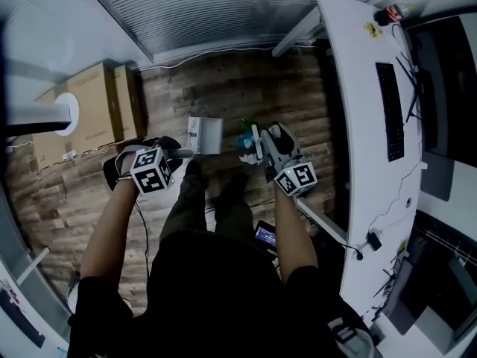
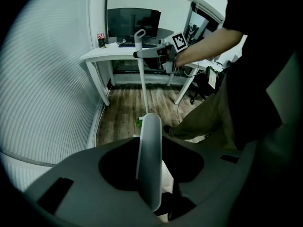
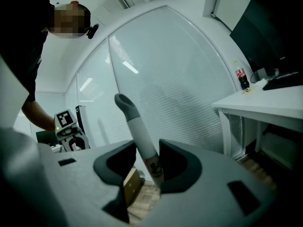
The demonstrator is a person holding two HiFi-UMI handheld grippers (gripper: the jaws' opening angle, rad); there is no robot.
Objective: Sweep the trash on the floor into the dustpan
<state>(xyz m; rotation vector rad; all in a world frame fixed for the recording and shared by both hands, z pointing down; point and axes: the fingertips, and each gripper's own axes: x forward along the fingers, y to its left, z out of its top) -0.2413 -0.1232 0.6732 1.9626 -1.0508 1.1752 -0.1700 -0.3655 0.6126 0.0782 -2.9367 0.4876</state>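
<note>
Wood-grain plank floor (image 1: 223, 88); a boxy white dustpan (image 1: 205, 135) stands on it, with a green-blue clump (image 1: 244, 139) just to its right; the left gripper (image 2: 150, 186) clamps its 2 jaws on the flat, smooth grey dustpan handle (image 2: 150, 145); the right gripper (image 3: 150, 163) pinches a round white broom pole (image 3: 137, 126) with a curved grey cap.

Dustpan (image 1: 205, 135) left of trash (image 1: 244, 142) (both on floor (image 1: 246, 88)); desk (image 1: 358, 110) right, boxes (image 1: 97, 110) left.
</note>
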